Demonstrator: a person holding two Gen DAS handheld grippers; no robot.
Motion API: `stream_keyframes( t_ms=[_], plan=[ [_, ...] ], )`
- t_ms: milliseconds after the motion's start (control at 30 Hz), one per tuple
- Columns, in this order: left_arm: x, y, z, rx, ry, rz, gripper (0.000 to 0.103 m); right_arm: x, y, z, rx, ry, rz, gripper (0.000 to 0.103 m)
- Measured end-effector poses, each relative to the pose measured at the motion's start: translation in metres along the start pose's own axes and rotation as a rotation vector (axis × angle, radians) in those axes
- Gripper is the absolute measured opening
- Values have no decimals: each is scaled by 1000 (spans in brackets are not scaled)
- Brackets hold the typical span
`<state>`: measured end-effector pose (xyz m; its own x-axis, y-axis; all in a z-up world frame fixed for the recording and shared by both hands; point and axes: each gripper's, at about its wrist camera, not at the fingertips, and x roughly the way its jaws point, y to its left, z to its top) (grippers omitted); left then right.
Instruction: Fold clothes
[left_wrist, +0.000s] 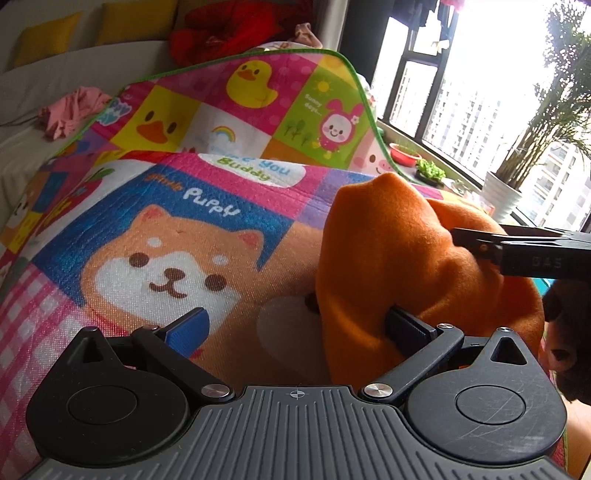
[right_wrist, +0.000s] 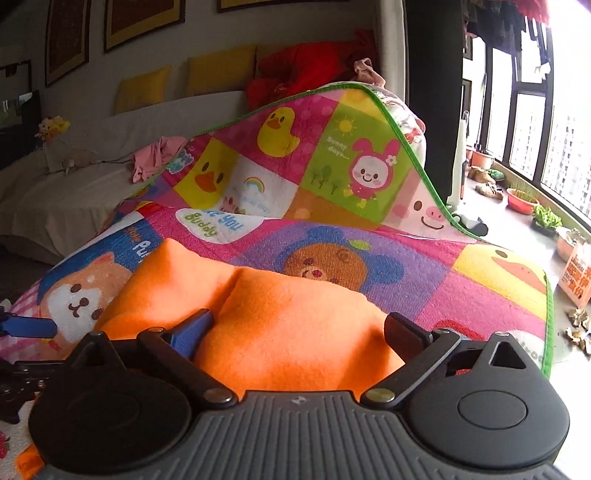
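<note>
An orange fleece garment (left_wrist: 391, 258) lies bunched on a colourful cartoon play mat (left_wrist: 147, 236). My left gripper (left_wrist: 295, 325) is open; its right finger presses into the garment's left edge and its left finger is over bare mat. My right gripper shows in the left wrist view (left_wrist: 480, 245) as black fingers poking into the cloth from the right. In the right wrist view the garment (right_wrist: 288, 317) fills the space between the wide-open fingers of my right gripper (right_wrist: 299, 328). The left gripper's blue fingertip (right_wrist: 26, 326) shows at the far left.
The mat's far end (right_wrist: 332, 147) curls up against a beige sofa (right_wrist: 74, 184) holding yellow cushions, red cloth (right_wrist: 306, 70) and a pink garment (right_wrist: 155, 155). At the right are windows, a white plant pot (left_wrist: 502, 192), a red basin (right_wrist: 521, 199) and small items on the floor.
</note>
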<state>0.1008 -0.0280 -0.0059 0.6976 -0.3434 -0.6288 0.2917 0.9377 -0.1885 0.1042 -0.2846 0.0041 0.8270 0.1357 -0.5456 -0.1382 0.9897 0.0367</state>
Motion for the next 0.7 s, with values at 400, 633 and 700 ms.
stream_keyframes(
  t_ms=[400,633,700],
  plan=[
    [0,0,0,1,9,15,103,-48,1,-36,-65,27,-17,98],
    [1,-1,1,8,14,22,103,-49,2,15,-33,-137,5,98],
    [1,0,1,8,17,22,103,-29,2,22,-12,-110,-3,98]
  ],
)
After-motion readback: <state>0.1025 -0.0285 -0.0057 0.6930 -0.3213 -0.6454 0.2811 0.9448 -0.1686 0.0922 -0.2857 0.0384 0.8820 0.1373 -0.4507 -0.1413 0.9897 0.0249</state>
